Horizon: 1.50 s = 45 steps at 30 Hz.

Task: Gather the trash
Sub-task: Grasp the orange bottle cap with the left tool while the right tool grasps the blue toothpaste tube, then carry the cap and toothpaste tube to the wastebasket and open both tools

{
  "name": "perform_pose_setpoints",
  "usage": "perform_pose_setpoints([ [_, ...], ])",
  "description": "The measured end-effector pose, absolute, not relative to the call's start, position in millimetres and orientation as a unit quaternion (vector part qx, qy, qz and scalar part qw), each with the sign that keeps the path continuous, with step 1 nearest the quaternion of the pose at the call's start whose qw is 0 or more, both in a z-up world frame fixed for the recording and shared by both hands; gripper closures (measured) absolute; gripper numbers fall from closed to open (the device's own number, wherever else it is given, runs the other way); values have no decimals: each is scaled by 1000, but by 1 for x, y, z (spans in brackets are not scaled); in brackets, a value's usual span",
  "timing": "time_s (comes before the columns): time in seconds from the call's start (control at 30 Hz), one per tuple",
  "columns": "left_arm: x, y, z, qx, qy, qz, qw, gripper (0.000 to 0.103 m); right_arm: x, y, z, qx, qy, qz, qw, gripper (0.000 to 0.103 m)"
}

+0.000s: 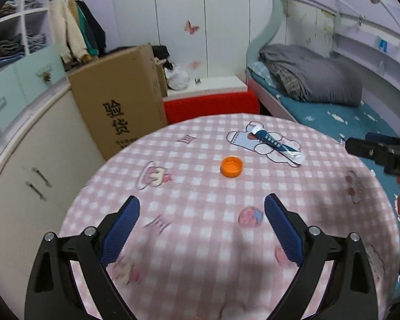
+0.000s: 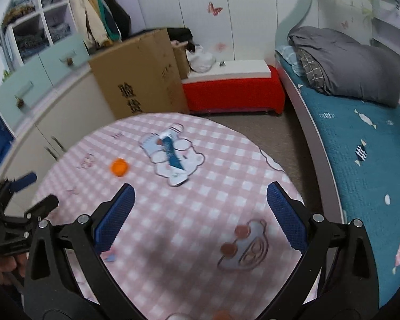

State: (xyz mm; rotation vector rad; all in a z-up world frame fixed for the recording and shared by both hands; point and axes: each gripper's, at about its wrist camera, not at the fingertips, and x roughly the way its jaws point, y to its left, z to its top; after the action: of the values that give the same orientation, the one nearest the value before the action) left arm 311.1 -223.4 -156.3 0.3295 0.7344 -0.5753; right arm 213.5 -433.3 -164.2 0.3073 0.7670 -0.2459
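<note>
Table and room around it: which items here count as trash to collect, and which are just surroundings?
Trash to collect:
- orange bottle cap, lying open side up on the table
- blue and white wrapper, lying flat beyond the cap

Just surroundings:
- cardboard box on the floor
- grey blanket on the bed
- hanging clothes

The left gripper and right gripper are open and empty.

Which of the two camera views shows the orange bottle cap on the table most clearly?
The left wrist view shows the orange bottle cap best: it lies sharp, near the middle, with its open side up and its rim visible. In the right wrist view the cap is only a blurred orange spot toward the left, and its shape is hard to tell.
</note>
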Motion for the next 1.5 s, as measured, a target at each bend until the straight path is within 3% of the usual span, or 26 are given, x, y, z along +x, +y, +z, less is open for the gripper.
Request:
perform_pose_setpoints([
  [0.27,368,-283,-197,201,389,-301,847,10,275,-433,-188,131,396,-76,906,7],
  [0.4,383,-299,-207,224,397,-319,831,12,292,-430,-194,122,400,-65,906,12],
  [0.43,384,-301,-207,224,396,-329,828,15,295,-430,-195,121,400,-66,906,12],
  [0.5,384,-306,-212,228,405,-346,815,43,301,-432,-198,122,402,-69,905,15],
  [0.53,383,-305,-212,219,404,-357,813,49,305,-431,-199,118,404,-70,904,20],
  [0.6,378,-305,-212,213,404,-373,807,74,314,-425,-204,108,415,-67,901,32],
  [0.67,369,-305,-211,223,398,-366,811,74,324,-417,-212,95,436,-59,893,56],
  [0.73,362,-297,-209,209,400,-364,815,74,326,-405,-214,60,438,-75,894,87],
  [0.77,359,-290,-207,200,400,-361,818,74,324,-404,-214,58,438,-79,893,91],
  [1.1,322,-215,-169,154,376,-320,856,74,257,-378,-170,132,395,-31,909,93],
  [1.5,255,-82,-92,82,306,-256,913,74,207,-263,-88,104,341,58,933,93],
])
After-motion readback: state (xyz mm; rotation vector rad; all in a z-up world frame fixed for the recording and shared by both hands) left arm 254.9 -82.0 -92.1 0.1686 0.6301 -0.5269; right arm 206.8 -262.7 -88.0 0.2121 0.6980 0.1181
